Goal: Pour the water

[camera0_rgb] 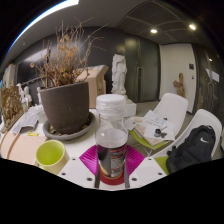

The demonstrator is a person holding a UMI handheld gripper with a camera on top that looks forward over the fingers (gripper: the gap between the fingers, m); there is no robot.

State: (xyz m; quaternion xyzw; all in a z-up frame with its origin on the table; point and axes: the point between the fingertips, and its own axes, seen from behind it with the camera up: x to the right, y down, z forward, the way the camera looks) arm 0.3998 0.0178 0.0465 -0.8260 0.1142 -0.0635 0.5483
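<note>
Nearest the camera, the hand-held gripper (111, 178) has its two fingers closed onto the base of a clear plastic bottle with a white cap and a dark red label (111, 140); the magenta pads (90, 160) show at either side of the bottle and appear pressed against it, so it seems held, though the fingertips themselves are lost in shadow. The bottle stands upright, cap on, and whether it rests on the white surface (75, 172) or is lifted just clear of it cannot be told. Just to the left, beside the fingers, sits a small yellow-green cup (49, 153), apparently the place for the water; its inside cannot be read for any liquid. By this showing the pouring has not begun: the bottle is gripped but not tilted, and carrying it over the cup and tipping it are left. Behind the cup stands a dark grey pot holding a dry brown plant (66, 104) on a saucer. To the right lie a yellow-green tray with small objects (152, 134) that are hard to make out, and a black bag (190, 148), partly cut off.
</note>
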